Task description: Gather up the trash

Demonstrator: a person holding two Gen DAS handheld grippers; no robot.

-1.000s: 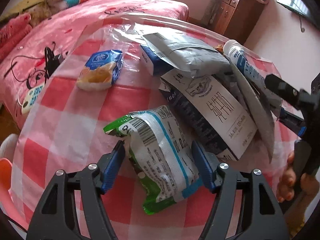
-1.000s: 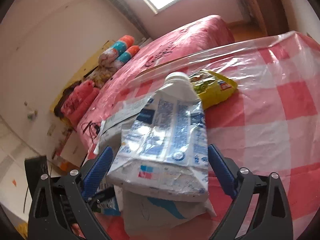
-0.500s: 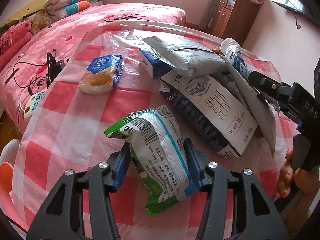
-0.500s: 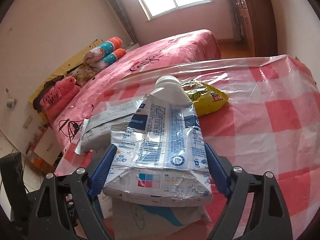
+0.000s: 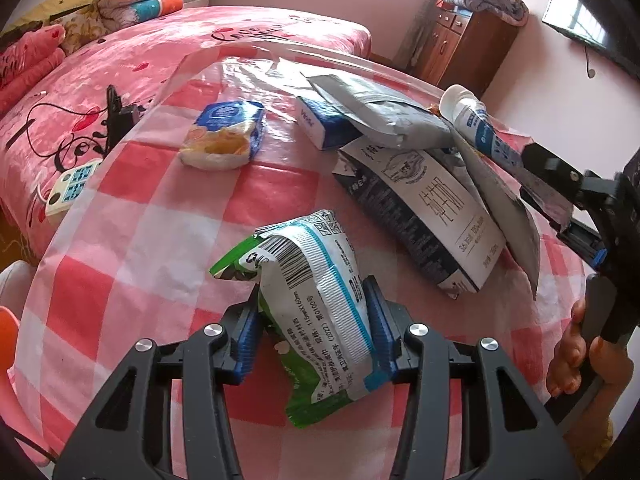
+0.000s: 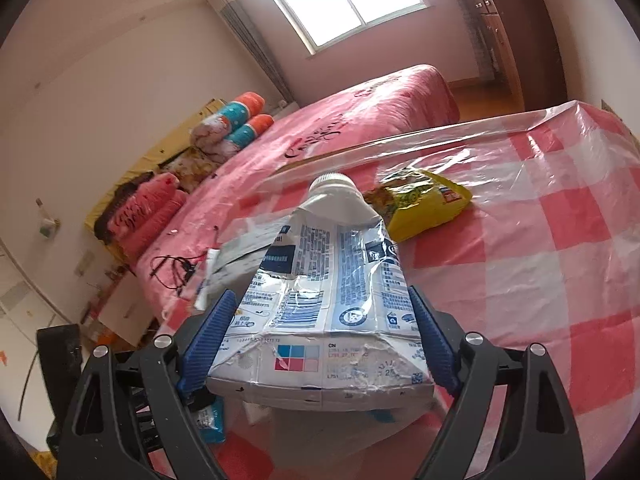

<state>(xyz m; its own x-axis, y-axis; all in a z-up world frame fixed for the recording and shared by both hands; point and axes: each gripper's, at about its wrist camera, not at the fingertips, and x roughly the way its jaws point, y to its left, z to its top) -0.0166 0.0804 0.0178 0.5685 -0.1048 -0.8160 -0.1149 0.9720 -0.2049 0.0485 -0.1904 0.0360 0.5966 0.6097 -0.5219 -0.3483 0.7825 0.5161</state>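
A green and white plastic wrapper (image 5: 304, 248) lies on the pink check table (image 5: 140, 220). My left gripper (image 5: 312, 292) is around it, jaws closing, and the blue pads (image 5: 378, 328) press its sides. A crumpled blue and white milk carton (image 6: 340, 256) with a white cap sits between the pads of my right gripper (image 6: 320, 296), which is shut on its flattened bottom end. In the left wrist view the same carton (image 5: 472, 120) slants up at the right, held by the right gripper (image 5: 560, 184) in a person's hand (image 5: 568, 360).
More trash lies on the table: a blue and orange pack (image 5: 224, 136), a blue box (image 5: 320, 124), a grey pouch (image 5: 380, 116), a black and white carton (image 5: 420, 208), a yellow snack bag (image 6: 424, 204). A pink bed (image 5: 200, 40) stands behind, a wooden cabinet (image 5: 468, 44) at the back right.
The left jaws have closed in from either side onto the green and white wrapper. The right jaws have narrowed onto the milk carton, and that view has tilted upward a little.
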